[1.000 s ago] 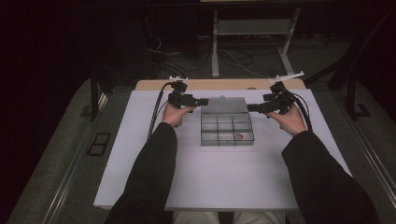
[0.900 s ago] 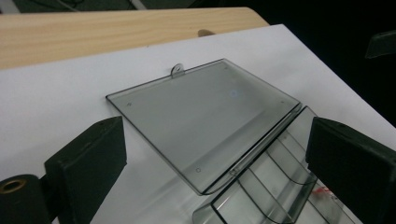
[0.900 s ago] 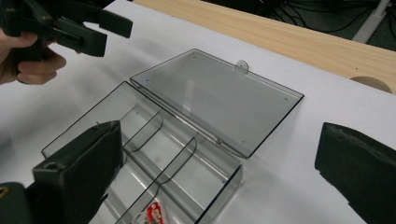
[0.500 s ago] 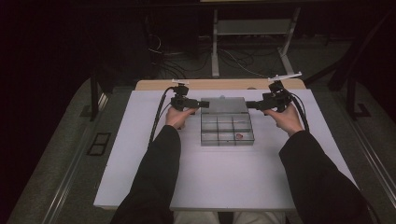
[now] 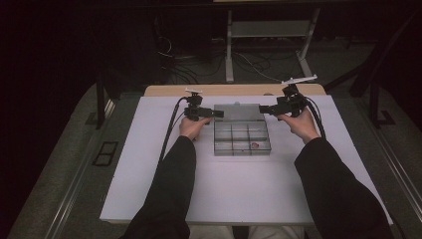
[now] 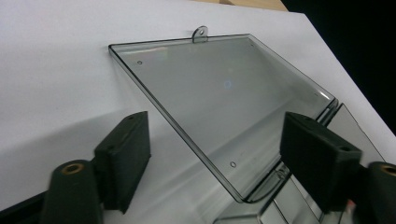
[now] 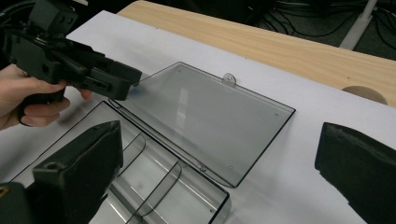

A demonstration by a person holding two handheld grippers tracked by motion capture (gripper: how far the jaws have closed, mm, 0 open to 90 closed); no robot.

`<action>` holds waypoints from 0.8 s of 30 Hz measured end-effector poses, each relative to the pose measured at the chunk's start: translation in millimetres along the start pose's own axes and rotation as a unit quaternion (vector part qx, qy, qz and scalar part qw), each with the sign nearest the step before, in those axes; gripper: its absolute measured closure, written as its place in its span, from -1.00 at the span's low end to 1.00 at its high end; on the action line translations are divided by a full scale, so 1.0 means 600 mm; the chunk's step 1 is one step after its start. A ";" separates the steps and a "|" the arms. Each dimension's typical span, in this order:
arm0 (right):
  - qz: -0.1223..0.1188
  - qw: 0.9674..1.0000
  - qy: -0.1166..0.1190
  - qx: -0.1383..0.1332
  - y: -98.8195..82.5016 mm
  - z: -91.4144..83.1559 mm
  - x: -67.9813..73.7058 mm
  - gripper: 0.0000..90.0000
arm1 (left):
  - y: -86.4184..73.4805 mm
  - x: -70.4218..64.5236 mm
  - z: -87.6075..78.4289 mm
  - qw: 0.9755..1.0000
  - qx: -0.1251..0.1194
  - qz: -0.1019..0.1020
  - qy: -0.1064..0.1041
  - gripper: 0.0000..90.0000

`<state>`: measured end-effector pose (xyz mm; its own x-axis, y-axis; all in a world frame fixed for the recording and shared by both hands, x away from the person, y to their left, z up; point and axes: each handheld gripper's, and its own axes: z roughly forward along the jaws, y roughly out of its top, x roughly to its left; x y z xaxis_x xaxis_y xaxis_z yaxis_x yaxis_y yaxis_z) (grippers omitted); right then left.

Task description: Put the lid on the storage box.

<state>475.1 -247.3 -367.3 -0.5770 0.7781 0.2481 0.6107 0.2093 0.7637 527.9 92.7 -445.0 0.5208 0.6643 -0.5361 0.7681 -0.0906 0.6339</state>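
— Since the earlier frames, what had shifted?

— Mostly the left gripper (image 5: 215, 114). It had sunk toward the lid (image 5: 238, 112) and its jaws had just been closing, with the lid's near corner between them but not yet pinched; white table (image 5: 149, 164) still showed on both sides of the edge in the left gripper view. The box (image 5: 242, 139) and the right gripper (image 5: 263, 109) looked as they had before.

— Where did the box sit?

— Mid-table, just ahead of the hands, its clear lid (image 7: 205, 119) folded flat on the tabletop behind the compartments, tab (image 6: 200, 33) pointing away.

— And the right tongs?

— Wide open, empty, hovering at the box's right rear corner. I judged it waited there to steady the tray while the left took the lid.

— Anything inside?

— One small reddish piece (image 5: 255, 145) in the front right compartment; too small to identify.
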 end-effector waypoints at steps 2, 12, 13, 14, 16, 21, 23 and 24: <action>-0.001 1.000 0.001 0.000 0.001 0.003 0.000 -0.99 | -0.001 0.000 0.003 1.000 0.000 -0.004 -0.002 -0.37; -0.006 1.000 -0.002 -0.007 0.002 0.006 0.001 -0.99 | -0.009 0.007 0.018 1.000 0.001 -0.027 -0.016 -0.17; -0.002 1.000 -0.003 -0.007 0.002 0.005 0.001 -0.99 | -0.009 0.008 0.018 0.999 0.000 -0.028 -0.018 -0.16; -0.002 1.000 -0.003 -0.008 0.002 0.004 0.000 -0.99 | -0.009 0.009 0.018 0.999 -0.001 -0.030 -0.020 -0.14; -0.004 1.000 -0.004 -0.009 0.002 0.002 -0.001 -0.99 | -0.010 0.011 0.017 0.999 -0.002 -0.036 -0.022 -0.10; -0.003 1.000 -0.007 -0.011 0.002 -0.002 -0.003 -0.99 | -0.011 0.013 0.015 0.999 -0.013 -0.039 -0.024 -0.01; -0.005 1.000 -0.008 -0.013 0.002 -0.002 -0.005 -0.99 | -0.011 0.013 0.013 0.999 -0.020 -0.031 -0.021 0.05; -0.005 1.000 -0.008 -0.013 0.002 -0.002 -0.006 -0.99 | -0.011 0.013 0.012 0.999 -0.019 -0.026 -0.020 0.07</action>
<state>477.2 -250.4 -366.4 -0.5746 0.7853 0.2305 0.5904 0.2027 0.7812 529.9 92.9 -457.2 0.4953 0.6375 -0.5901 0.7799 -0.0272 0.6253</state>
